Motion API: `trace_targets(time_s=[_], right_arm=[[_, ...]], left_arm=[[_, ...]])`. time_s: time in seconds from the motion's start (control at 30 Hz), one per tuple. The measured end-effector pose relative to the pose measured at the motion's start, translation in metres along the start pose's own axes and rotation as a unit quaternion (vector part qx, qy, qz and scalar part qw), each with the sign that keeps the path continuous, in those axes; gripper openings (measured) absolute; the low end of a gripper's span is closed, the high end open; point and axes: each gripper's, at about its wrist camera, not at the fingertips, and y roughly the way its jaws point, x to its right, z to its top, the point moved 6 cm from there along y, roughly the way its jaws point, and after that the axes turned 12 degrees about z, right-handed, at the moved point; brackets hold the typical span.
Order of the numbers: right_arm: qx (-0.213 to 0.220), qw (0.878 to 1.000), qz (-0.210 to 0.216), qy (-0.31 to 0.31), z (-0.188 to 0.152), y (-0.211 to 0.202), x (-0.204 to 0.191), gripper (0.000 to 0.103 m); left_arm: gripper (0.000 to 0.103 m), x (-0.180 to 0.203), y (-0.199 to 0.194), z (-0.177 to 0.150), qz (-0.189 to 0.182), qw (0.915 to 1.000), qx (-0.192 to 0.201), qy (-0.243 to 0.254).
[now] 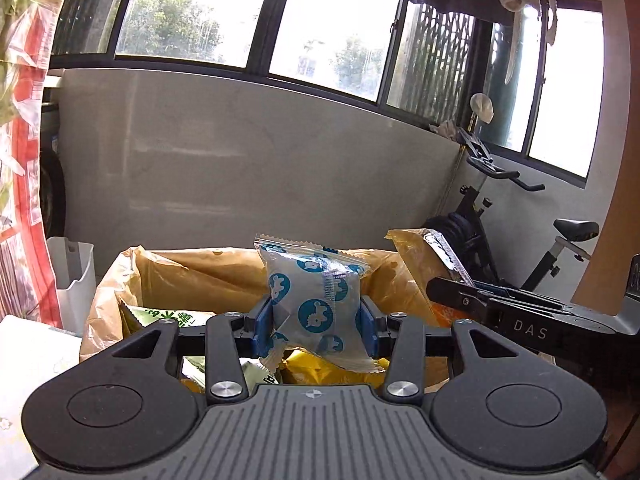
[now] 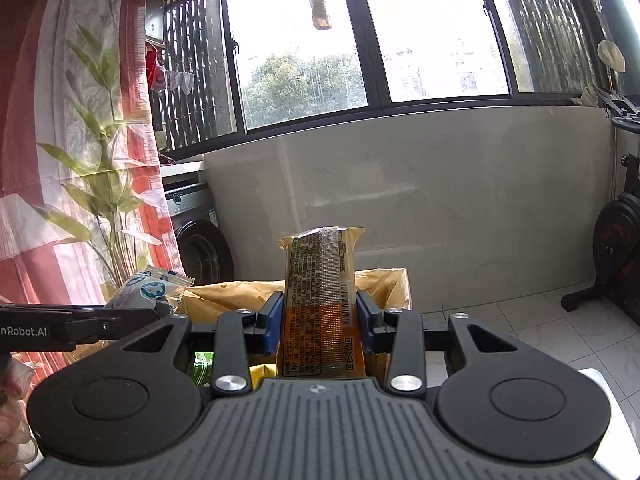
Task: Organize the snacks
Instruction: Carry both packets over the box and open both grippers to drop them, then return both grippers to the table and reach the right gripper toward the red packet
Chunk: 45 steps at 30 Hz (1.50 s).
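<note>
Container: a box lined with crinkled tan plastic [image 1: 208, 276], holding a green-printed packet [image 1: 172, 318] and yellow wrappers [image 1: 320, 370]. Left hand-held gripper [image 1: 316, 322] clamps a puffy white pouch with blue round animal prints [image 1: 312, 300] above the box; right hand-held gripper [image 2: 318, 320] clamps a long glossy orange-yellow bar wrapper [image 2: 320, 300], upright, seam and printed label facing the camera. Right view alone shows a front-loading washing machine [image 2: 196, 236] and tiled floor [image 2: 540, 320]; left view alone shows a white bag [image 1: 74, 276] beside the box.

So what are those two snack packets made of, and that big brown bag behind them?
Blue-spotted packet: thin glossy plastic film, crimped serrated ends. Orange packet: likewise shiny film, with a crimped back seam. Brown bag: looks like matte crumpled paper, though it could be thin plastic.
</note>
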Motion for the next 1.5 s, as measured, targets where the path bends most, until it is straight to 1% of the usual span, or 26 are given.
trace_targets(time_s=[0.07,0.1,0.13,0.17,0.23,0.3,0.37,0.47,0.57,0.67,0.77,0.9,1.03,1.1,1.17,1.2,1.33,1.4,1.47,1.5], right_arm=[[-0.008,1.0,-0.004,0.001,-0.003,0.007,0.004,0.039],[-0.011,1.0,-0.003,0.0,-0.005,0.008,0.005,0.04],[-0.014,1.0,-0.001,0.001,-0.006,0.009,0.005,0.041],[-0.018,1.0,0.0,0.003,-0.008,0.009,0.006,0.042],[-0.015,1.0,-0.006,0.004,-0.009,0.005,0.008,0.05],[-0.005,1.0,-0.006,0.008,-0.008,-0.003,0.008,0.053],[0.002,1.0,-0.003,0.017,-0.009,-0.013,0.007,0.053],[0.006,1.0,0.005,0.023,-0.013,-0.029,0.001,0.053],[0.01,1.0,0.011,0.014,-0.019,-0.049,-0.012,0.053],[0.01,1.0,0.016,0.0,-0.029,-0.068,-0.026,0.053],[0.001,1.0,0.017,-0.006,-0.049,-0.086,-0.038,0.053],[-0.03,0.999,0.011,0.012,-0.085,-0.102,-0.046,0.053],[-0.07,0.997,-0.014,0.018,-0.126,-0.111,-0.051,0.053],[-0.095,0.995,-0.021,0.038,-0.149,-0.116,-0.05,0.053],[-0.119,0.991,-0.029,0.062,-0.167,-0.119,-0.049,0.053],[-0.138,0.987,-0.038,0.074,-0.178,-0.121,-0.048,0.053],[-0.188,0.975,-0.064,0.1,-0.209,-0.127,-0.048,0.053],[-0.201,0.968,-0.075,0.129,-0.219,-0.129,-0.045,0.053],[-0.207,0.96,-0.073,0.173,-0.228,-0.128,-0.04,0.053],[-0.209,0.957,-0.072,0.19,-0.232,-0.127,-0.037,0.053]], left_arm=[[0.048,0.002,0.008,-0.001,-0.002,1.0,-0.005,-0.006],[0.049,0.001,0.012,-0.001,0.0,1.0,-0.002,-0.007],[0.055,-0.001,0.01,-0.004,0.008,0.9999,0.006,-0.008],[0.065,-0.001,0.008,-0.004,0.012,0.9998,0.012,-0.008],[0.072,-0.001,0.001,-0.004,0.015,0.9997,0.021,-0.004],[0.072,-0.006,-0.006,-0.006,0.023,0.9995,0.02,0.002],[0.072,-0.014,-0.012,-0.007,0.028,0.9995,0.013,0.002],[0.072,-0.023,-0.029,-0.01,0.026,0.9996,0.011,-0.003],[0.072,-0.032,-0.045,-0.016,0.025,0.9996,0.009,-0.005],[0.071,-0.043,-0.065,-0.031,0.024,0.9997,0.004,-0.002],[0.071,-0.047,-0.078,-0.048,0.027,0.9996,-0.005,0.003],[0.071,-0.054,-0.089,-0.073,0.031,0.9992,-0.024,0.001],[0.071,-0.061,-0.095,-0.097,0.032,0.9986,-0.04,-0.014],[0.071,-0.062,-0.098,-0.107,0.035,0.9982,-0.047,-0.012],[0.071,-0.063,-0.1,-0.118,0.036,0.9978,-0.054,-0.012],[0.071,-0.064,-0.101,-0.125,0.035,0.9975,-0.059,-0.012],[0.071,-0.067,-0.101,-0.145,0.036,0.996,-0.08,-0.014],[0.07,-0.07,-0.1,-0.157,0.036,0.9945,-0.097,-0.021],[0.063,-0.073,-0.099,-0.168,0.034,0.9926,-0.113,-0.028],[0.062,-0.075,-0.098,-0.174,0.035,0.9915,-0.122,-0.029]])
